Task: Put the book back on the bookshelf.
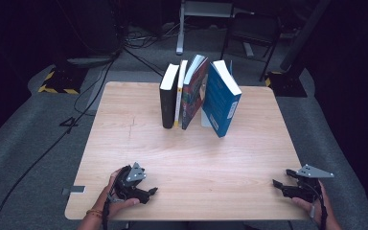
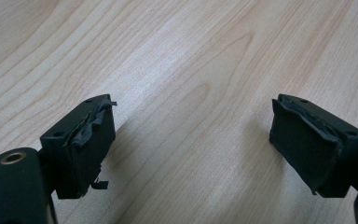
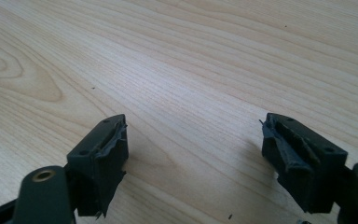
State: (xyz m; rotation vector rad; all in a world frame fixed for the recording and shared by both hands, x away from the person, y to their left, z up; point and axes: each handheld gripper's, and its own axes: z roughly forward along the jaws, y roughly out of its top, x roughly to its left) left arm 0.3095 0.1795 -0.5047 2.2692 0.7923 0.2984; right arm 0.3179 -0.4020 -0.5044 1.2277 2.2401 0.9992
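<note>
Table (image 1: 139, 134): pale wood, smooth, matt grain.
Books (image 1: 199, 93): paper pages at twelve o'clock; blue cover (image 1: 218, 108) slightly glossy.
Left gripper (image 2: 191, 140): matt black plastic, pads (image 2: 91, 140) frayed (rubbery-looking).
Right gripper (image 3: 196, 154): the same, brass-coloured metal eyelet (image 3: 43, 175).
Floor (image 1: 28, 143): grey, rough carpet-like.

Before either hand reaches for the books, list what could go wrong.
1. The blue book leans steeply at the right end of the row; a nudge could tip it flat.
2. The patterned book tilts toward the white book and the black book, so pulling one could bring down the others.
3. Torn padding on the left gripper and right gripper fingers may slip on a smooth cover.
</note>
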